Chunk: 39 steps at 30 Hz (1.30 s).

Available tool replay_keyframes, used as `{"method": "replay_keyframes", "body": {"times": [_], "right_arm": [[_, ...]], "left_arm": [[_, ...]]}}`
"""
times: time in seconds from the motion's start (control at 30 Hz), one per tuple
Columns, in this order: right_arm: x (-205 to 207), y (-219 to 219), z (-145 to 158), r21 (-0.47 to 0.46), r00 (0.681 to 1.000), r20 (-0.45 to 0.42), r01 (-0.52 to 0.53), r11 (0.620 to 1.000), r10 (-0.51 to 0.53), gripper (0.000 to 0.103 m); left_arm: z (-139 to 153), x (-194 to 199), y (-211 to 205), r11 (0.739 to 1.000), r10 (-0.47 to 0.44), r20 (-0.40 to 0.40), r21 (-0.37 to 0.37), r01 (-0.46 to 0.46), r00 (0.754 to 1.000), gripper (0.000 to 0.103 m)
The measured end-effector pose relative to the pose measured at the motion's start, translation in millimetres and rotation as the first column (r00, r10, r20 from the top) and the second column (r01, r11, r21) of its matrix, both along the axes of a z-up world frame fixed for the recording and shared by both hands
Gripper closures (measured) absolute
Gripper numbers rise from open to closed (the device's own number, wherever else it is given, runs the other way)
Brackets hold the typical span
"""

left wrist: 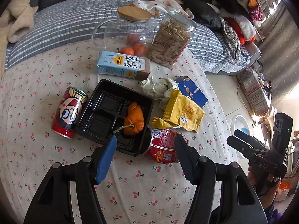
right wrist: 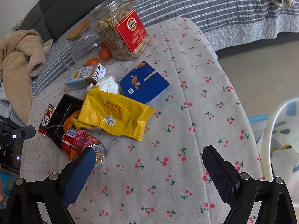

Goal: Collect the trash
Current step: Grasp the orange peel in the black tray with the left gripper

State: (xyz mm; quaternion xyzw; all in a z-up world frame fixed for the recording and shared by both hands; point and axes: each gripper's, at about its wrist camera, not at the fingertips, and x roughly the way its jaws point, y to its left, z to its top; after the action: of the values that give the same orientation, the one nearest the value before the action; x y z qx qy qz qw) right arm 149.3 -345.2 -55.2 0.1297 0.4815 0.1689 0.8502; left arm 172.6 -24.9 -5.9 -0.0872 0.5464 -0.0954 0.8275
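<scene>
Trash lies on the cherry-print tablecloth (left wrist: 142, 186): a black plastic tray (left wrist: 104, 110) holding orange peel (left wrist: 133, 119), a crushed red can (left wrist: 164, 145) beside it, an upright-lying cartoon can (left wrist: 70, 112), a yellow wrapper (left wrist: 183, 112), crumpled tissue (left wrist: 158, 87), a blue box (left wrist: 194, 91) and a milk carton (left wrist: 121, 65). My left gripper (left wrist: 145, 140) is open above the tray's near edge and the crushed can. My right gripper (right wrist: 149, 155) is open and empty over bare cloth; the crushed can (right wrist: 80, 143) is by its left finger, the yellow wrapper (right wrist: 112, 113) ahead.
A seed jar (left wrist: 172, 41), a glass pitcher (left wrist: 127, 29) and tangerines (left wrist: 134, 49) stand at the table's back. A white bin (right wrist: 280, 140) sits on the floor right of the table. A bed with striped quilt (right wrist: 205, 3) lies behind.
</scene>
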Motion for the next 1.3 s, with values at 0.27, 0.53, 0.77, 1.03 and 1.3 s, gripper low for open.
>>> {"method": "replay_keyframes", "body": {"times": [0.27,0.53,0.77,1.03,1.3], "right_arm": [[36,25,-27,-0.06,0.999,-0.021,-0.032,0.998,0.03,0.012],[65,28,-50,0.021,0.997,-0.071,-0.011,1.0,0.012,0.026],[74,39,-56,0.006,0.999,-0.052,-0.01,1.0,0.011,0.046],[69,53,-56,0.021,0.996,-0.051,-0.074,0.997,0.075,0.079],[57,53,-38,0.038,0.995,-0.013,-0.098,0.994,0.099,0.099]], "left_arm": [[-19,29,-1,0.996,-0.01,-0.038,0.088,0.014,0.999,0.036],[-45,42,-10,0.988,-0.058,-0.08,0.14,0.069,0.995,0.043],[-54,47,-15,0.985,-0.066,-0.087,0.157,0.079,0.994,0.051],[-60,49,-14,0.988,-0.07,-0.098,0.132,0.082,0.993,0.087],[-49,48,-12,0.994,-0.067,-0.066,0.086,0.072,0.996,0.1]]}}
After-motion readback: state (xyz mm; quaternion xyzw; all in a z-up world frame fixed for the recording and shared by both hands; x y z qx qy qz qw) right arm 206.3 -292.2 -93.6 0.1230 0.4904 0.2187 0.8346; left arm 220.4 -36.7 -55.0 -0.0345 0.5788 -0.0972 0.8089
